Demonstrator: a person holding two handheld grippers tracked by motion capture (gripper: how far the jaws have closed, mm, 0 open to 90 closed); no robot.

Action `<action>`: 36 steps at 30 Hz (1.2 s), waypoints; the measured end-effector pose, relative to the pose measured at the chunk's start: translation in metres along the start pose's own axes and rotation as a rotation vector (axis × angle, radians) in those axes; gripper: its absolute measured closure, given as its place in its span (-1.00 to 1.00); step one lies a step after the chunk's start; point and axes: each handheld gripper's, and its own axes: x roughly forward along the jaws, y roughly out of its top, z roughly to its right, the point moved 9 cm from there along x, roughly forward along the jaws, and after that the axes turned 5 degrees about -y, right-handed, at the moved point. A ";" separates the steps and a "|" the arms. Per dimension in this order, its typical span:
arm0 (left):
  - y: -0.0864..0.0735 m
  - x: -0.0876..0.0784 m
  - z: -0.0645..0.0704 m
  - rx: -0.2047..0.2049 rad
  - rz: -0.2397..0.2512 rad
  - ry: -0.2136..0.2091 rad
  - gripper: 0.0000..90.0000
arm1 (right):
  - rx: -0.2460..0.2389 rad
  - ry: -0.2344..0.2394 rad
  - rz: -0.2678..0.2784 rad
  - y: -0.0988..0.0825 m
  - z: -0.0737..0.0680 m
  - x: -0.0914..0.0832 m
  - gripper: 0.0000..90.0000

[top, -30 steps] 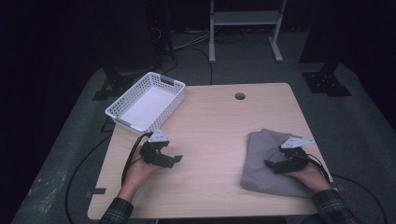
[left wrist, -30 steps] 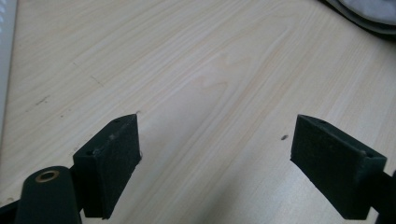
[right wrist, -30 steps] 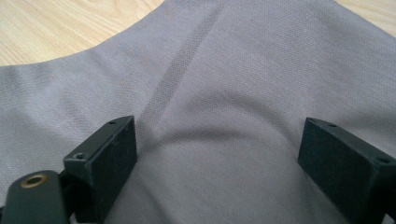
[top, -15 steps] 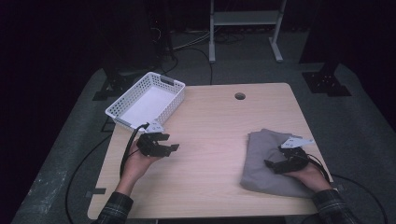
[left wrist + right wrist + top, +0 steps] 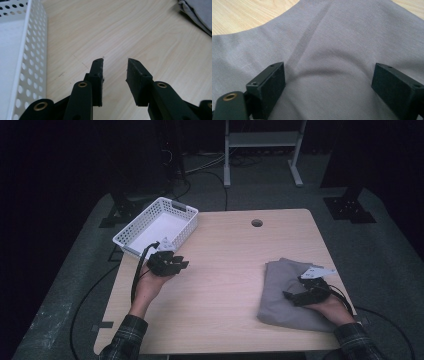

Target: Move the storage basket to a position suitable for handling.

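Dark flooring surrounds a pale wooden table [image 5: 225,270] with a white perforated basket [image 5: 157,225] at its upper left. At lower right, a folded grey cloth [image 5: 282,290] lies under the right gripper [image 5: 292,296], whose jaws are spread wide over a raised fold, nothing pinched. The left gripper [image 5: 180,265], beside the basket, has just been closing on nothing. A full fold is best gathered before the right jaws are squeezed.

Matt grey woven cloth [image 5: 332,50], smooth wood-grain table [image 5: 230,270]
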 end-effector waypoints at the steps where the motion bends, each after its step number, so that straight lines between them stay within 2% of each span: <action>1: 0.001 0.001 -0.002 -0.001 0.000 0.004 0.48 | 0.000 0.000 0.000 0.000 0.000 0.000 -0.76; 7: 0.008 0.001 -0.015 -0.019 0.019 0.029 0.48 | 0.000 0.001 0.000 0.000 0.000 0.000 -0.76; 16: 0.014 -0.001 -0.038 -0.042 0.021 0.062 0.48 | 0.000 0.001 0.000 0.000 0.000 0.000 -0.76; 18: 0.014 -0.004 -0.046 -0.037 0.008 0.077 0.48 | 0.001 0.001 0.000 0.000 0.000 0.000 -0.76; 25: 0.016 -0.012 -0.069 -0.070 0.027 0.113 0.48 | 0.000 0.001 0.001 0.000 0.000 0.000 -0.76; 29: 0.013 -0.013 -0.079 -0.089 0.026 0.135 0.48 | 0.000 0.001 0.001 0.000 0.000 0.000 -0.76; 36: -0.001 -0.005 -0.090 -0.116 -0.007 0.158 0.48 | 0.002 -0.002 0.001 0.000 0.000 0.000 -0.76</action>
